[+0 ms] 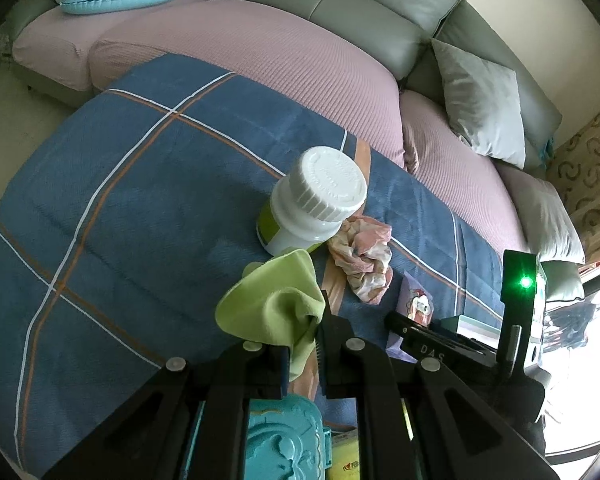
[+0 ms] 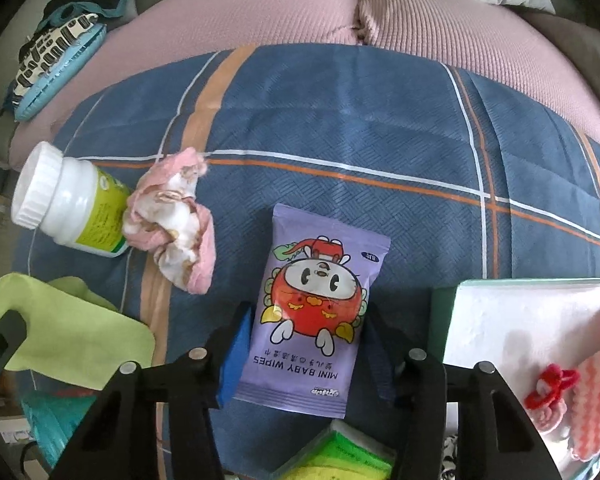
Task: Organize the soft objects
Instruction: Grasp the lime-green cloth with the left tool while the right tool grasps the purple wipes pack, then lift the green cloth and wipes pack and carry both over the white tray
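My left gripper [image 1: 306, 344] is shut on a light green cloth [image 1: 274, 306] and holds it above the blue plaid blanket [image 1: 132, 200]. The cloth also shows in the right wrist view [image 2: 72, 328]. My right gripper [image 2: 304, 344] has its jaws around a purple pack of mini baby wipes [image 2: 314, 304], touching both sides of it. A crumpled pink and white cloth [image 2: 176, 216] lies on the blanket next to a white bottle with a green label [image 2: 68, 208]; both also show in the left wrist view, the cloth [image 1: 362, 258] and the bottle [image 1: 312, 204].
A white tray [image 2: 512, 320] at the right holds a pink wavy sponge [image 2: 596, 380] and a red clip [image 2: 550, 388]. A teal plastic box [image 1: 284, 440] lies under my left gripper. The pink sofa [image 1: 260, 52] with grey pillows [image 1: 480, 104] stands behind.
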Available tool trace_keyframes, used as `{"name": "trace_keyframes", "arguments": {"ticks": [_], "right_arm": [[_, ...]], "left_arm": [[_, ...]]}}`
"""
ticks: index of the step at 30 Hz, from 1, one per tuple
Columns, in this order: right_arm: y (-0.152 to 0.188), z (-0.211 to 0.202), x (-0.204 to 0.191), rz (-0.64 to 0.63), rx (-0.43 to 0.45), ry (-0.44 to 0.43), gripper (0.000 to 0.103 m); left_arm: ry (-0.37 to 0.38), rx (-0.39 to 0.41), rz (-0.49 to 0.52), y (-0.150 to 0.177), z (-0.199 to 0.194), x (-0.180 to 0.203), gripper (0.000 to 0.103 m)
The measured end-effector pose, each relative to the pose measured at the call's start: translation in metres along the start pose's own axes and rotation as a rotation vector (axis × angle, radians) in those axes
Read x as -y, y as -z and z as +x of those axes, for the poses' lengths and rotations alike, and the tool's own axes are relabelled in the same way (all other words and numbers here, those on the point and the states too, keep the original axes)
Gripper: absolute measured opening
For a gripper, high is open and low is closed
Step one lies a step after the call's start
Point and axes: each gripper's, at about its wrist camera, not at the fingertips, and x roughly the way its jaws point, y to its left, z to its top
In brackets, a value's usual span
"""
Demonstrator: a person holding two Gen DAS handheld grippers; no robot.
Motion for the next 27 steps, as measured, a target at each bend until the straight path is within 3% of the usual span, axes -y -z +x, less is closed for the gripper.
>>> {"name": "trace_keyframes", "arguments": {"ticks": [17, 27], "right_arm": [[0.016, -0.075, 0.017, -0.008, 0.107, -0.05, 0.053], [0.023, -0.145, 0.021, -0.002, 0.232, -0.069, 0.053]], "left_arm": [[0.016, 0.043, 0.019, 0.0, -0.04, 0.024, 0.011], [0.043, 0.146, 0.088, -0.006, -0.099, 0.058, 0.011]]}}
